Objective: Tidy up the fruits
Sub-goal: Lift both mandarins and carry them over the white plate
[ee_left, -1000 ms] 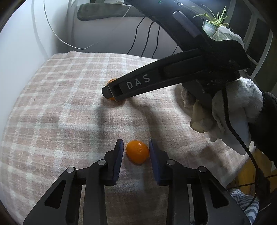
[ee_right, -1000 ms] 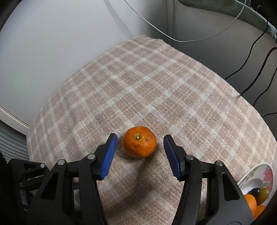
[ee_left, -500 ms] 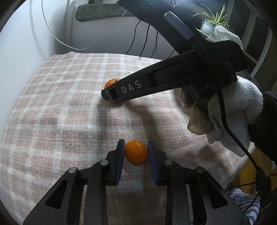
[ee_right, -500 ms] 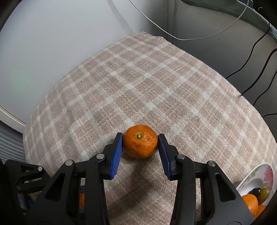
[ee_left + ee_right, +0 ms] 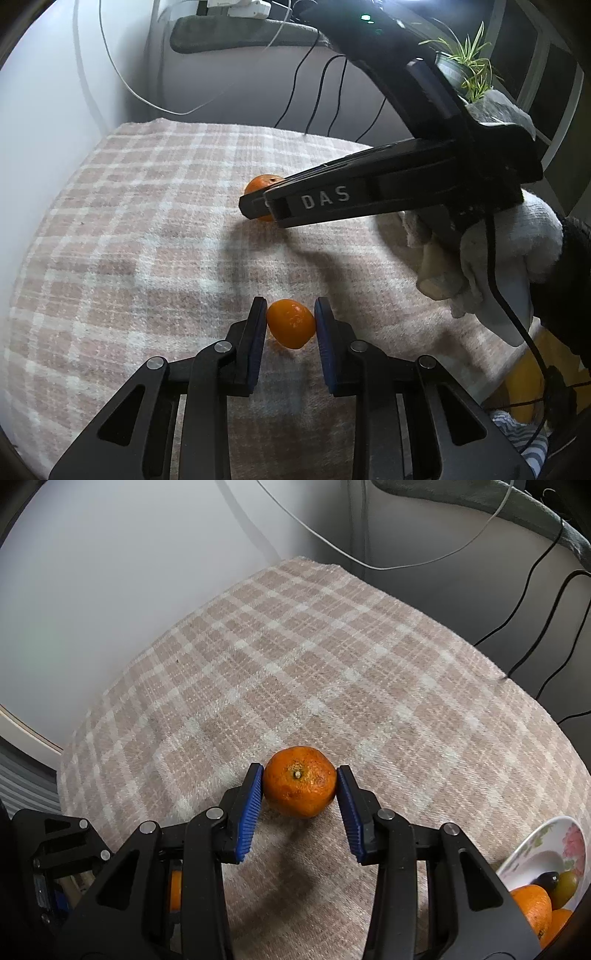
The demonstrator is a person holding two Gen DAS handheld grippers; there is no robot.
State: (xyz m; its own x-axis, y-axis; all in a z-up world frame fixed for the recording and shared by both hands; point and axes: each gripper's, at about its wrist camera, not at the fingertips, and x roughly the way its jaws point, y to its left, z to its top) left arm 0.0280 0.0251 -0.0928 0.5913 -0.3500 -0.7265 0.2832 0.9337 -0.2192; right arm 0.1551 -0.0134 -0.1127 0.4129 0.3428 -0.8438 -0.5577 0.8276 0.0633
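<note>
Now each hand-held gripper squeezes an orange fruit on the checked cloth.
On the worktop, the left hand-held gripper (image 5: pixel 290 324) has its blue pads pressed on a small orange (image 5: pixel 291 323). The right hand-held gripper (image 5: pixel 300 787) is clamped on a bigger orange (image 5: pixel 300 781) with its stem up. A flowered bowl (image 5: pixel 537 843) with more fruit sits at the cloth's (image 5: pixel 332 657) edge, near the right gripper.

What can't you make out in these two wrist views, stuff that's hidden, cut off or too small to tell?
- Floral bowl, right wrist view: cut off by the lower right edge; its fruit count is unclear.
- Dark fruit in that bowl: too small to identify.
- Far mandarin, left wrist view: mostly hidden behind the right tongs.
- Small orange fruit between the left tongs: its underside and contact with the cloth are hidden.
</note>
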